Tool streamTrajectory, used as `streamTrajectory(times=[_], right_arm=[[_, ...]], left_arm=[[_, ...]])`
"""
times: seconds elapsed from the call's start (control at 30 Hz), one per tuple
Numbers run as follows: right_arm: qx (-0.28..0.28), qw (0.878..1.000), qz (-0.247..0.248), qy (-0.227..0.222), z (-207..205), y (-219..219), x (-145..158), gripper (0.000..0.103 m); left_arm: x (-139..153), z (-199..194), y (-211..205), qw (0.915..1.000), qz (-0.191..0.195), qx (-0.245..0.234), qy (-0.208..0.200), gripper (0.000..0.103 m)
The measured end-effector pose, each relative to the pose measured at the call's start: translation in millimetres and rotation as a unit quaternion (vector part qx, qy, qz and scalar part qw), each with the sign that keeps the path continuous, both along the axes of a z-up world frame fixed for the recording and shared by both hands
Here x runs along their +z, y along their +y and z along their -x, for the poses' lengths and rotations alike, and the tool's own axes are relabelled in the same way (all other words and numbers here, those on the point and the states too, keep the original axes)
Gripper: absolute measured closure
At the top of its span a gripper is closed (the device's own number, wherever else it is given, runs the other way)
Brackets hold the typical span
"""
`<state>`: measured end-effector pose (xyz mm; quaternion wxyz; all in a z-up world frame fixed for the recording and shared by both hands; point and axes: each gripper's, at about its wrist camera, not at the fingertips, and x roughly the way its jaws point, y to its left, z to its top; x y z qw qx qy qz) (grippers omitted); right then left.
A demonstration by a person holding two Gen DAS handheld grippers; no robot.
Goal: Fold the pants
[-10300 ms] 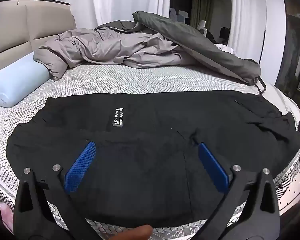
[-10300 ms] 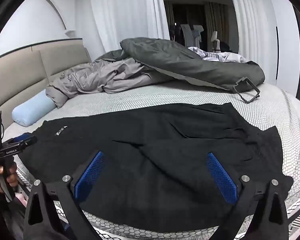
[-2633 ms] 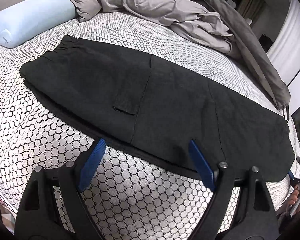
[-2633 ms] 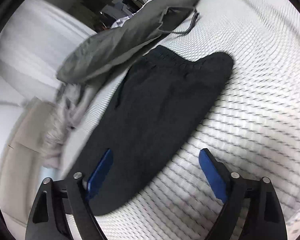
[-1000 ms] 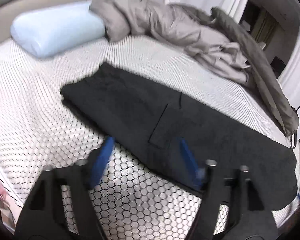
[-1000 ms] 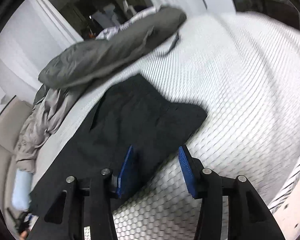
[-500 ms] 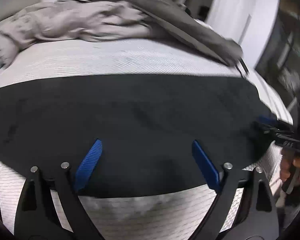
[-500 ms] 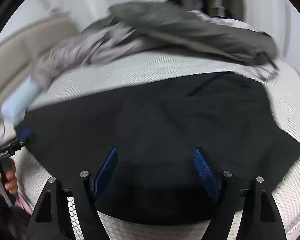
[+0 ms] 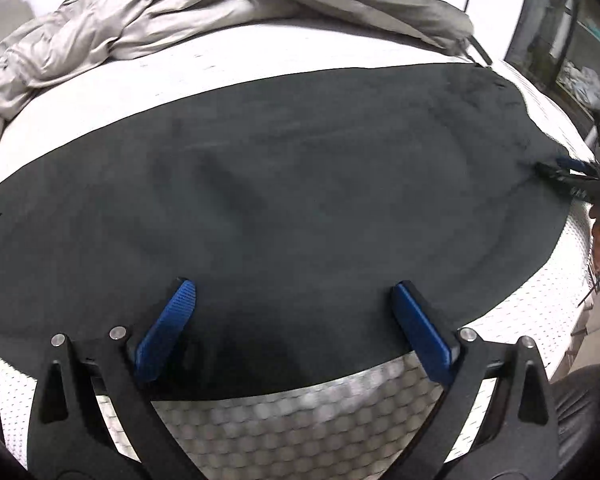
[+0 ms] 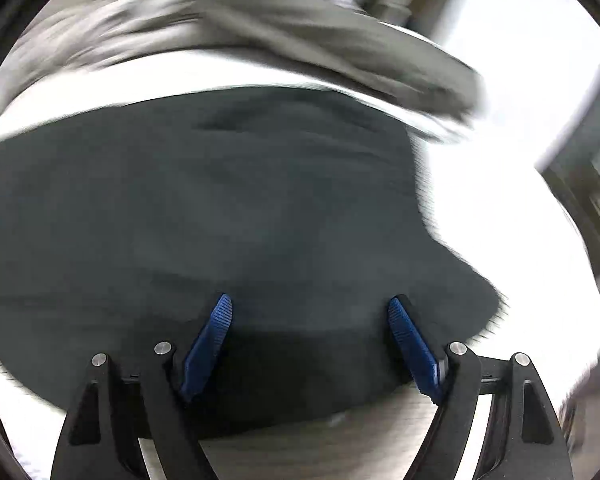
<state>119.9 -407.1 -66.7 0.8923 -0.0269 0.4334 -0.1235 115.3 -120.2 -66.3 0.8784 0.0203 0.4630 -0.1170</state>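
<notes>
Both grippers are now hovering over the near edge of the pants (image 9: 300, 200), lying flat across mid-frame on the bed (image 9: 300, 424). Left gripper (image 9: 292, 320) is opening, right gripper (image 10: 310, 332) gaping, neither gripping (right view blurred). Pinch only the hem.

1. No legible text, label, brand, number or sign in either view.
2. Right claw (image 9: 568, 178), seen from the left wrist view at the bed's right edge: small white marks on its black body, too blurred to read.
3. Right wrist view: motion-blurred throughout; nothing readable.
</notes>
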Motion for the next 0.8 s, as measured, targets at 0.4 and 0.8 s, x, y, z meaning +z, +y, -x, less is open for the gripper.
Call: streamTrajectory(times=[0.4, 0.8], right_arm=[[0.092, 0.987, -0.121, -0.057, -21.6, 38.9, 40.0, 0.019], [0.040, 0.999, -0.004, 0.021, -88.3, 35.3, -0.3, 0.018]], left_arm=[[29.9, -37.6, -6.8, 0.9991, 0.028, -0.008, -0.029, 0.004], [-5.1, -88.8, 28.0, 0.9996, 0.000, 0.007, 0.027, 0.004]])
